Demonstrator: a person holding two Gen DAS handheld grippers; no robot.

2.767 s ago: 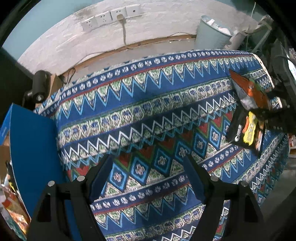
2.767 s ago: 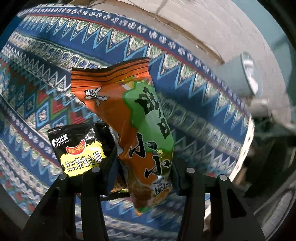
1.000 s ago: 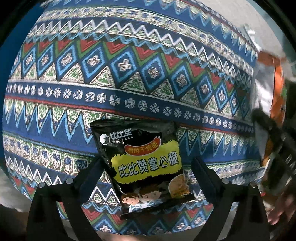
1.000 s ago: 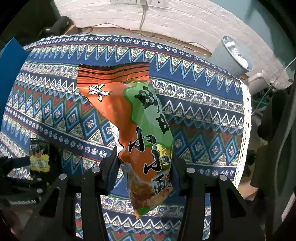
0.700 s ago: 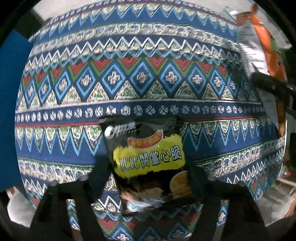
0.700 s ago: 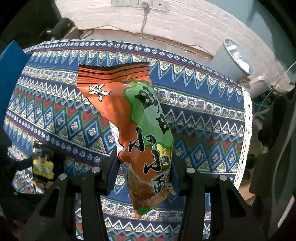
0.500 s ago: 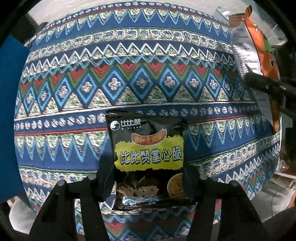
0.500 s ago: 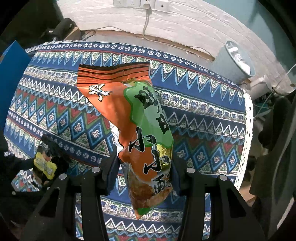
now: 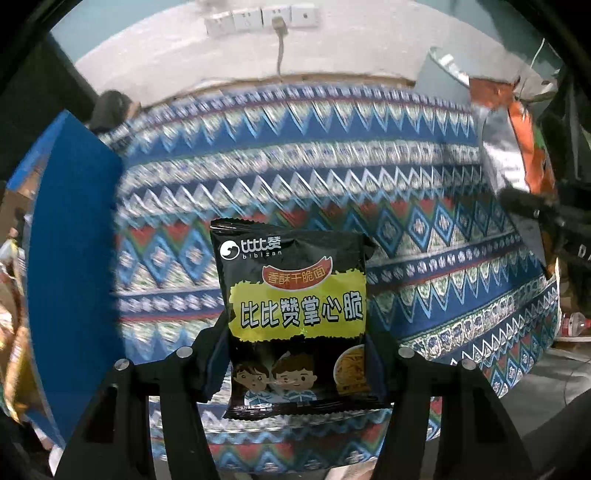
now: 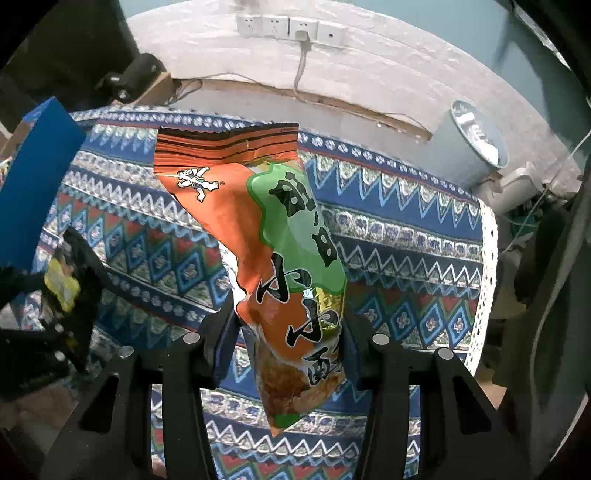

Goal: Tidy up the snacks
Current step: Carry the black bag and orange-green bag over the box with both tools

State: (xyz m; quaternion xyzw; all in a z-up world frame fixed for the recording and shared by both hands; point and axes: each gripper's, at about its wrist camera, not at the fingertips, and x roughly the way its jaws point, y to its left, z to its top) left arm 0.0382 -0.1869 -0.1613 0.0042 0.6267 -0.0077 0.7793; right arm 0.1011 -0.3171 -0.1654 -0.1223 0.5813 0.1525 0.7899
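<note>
My left gripper is shut on a black and yellow noodle snack packet and holds it upright above the patterned tablecloth. My right gripper is shut on an orange and green snack bag, also lifted off the cloth. In the left wrist view the orange bag shows at the far right. In the right wrist view the left gripper with the black packet shows at the far left.
A blue box stands at the table's left end, with loose snack wrappers beside it. It also shows in the right wrist view. A grey bin stands on the floor behind the table, below wall sockets.
My left gripper closed on the black packet, lifted it off the cloth and tilted up toward the wall. My right gripper kept the orange bag raised.
</note>
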